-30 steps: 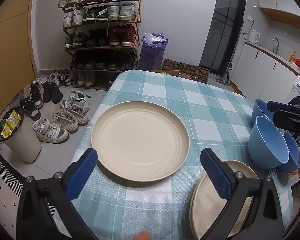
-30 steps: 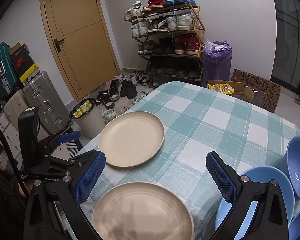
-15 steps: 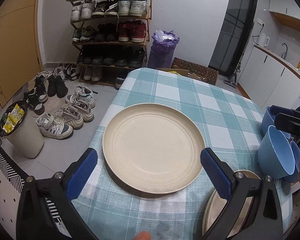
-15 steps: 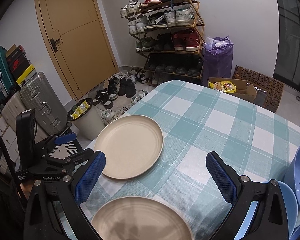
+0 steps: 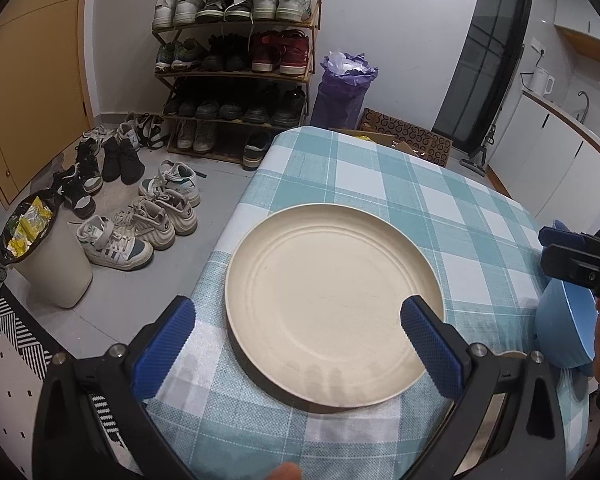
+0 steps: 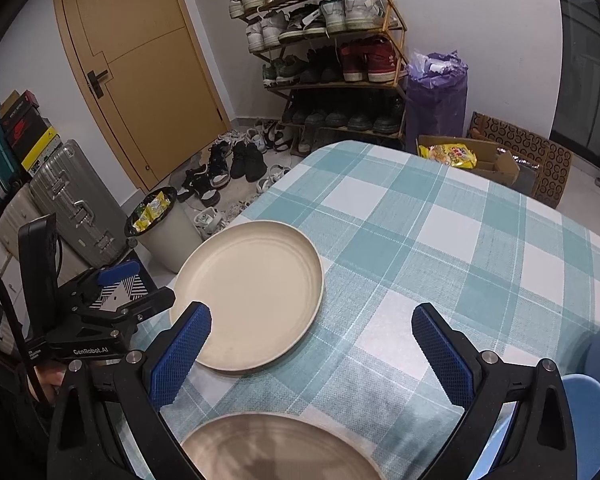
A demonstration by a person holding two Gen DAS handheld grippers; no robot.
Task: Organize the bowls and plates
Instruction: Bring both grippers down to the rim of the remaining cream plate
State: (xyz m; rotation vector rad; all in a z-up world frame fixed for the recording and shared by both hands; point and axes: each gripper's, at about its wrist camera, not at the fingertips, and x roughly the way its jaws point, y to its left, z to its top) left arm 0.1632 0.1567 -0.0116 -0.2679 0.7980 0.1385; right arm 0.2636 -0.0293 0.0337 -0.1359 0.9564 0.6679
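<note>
On the checked tablecloth (image 5: 340, 184) a cream plate (image 5: 334, 304) lies flat near the left edge, with the left gripper (image 5: 296, 340) spread wide above its near rim, holding nothing. The right gripper (image 6: 308, 344) is likewise released, hovering over a second plate (image 6: 276, 448) beside blue bowls (image 5: 564, 328).

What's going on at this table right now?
A person is sorting dishes on a checked tablecloth with two tools. The left hand-held gripper is open around the near edge of a cream plate, not yet gripping. The right hand-held gripper hangs open and empty above a second cream plate. Blue bowls wait at the right.
</note>
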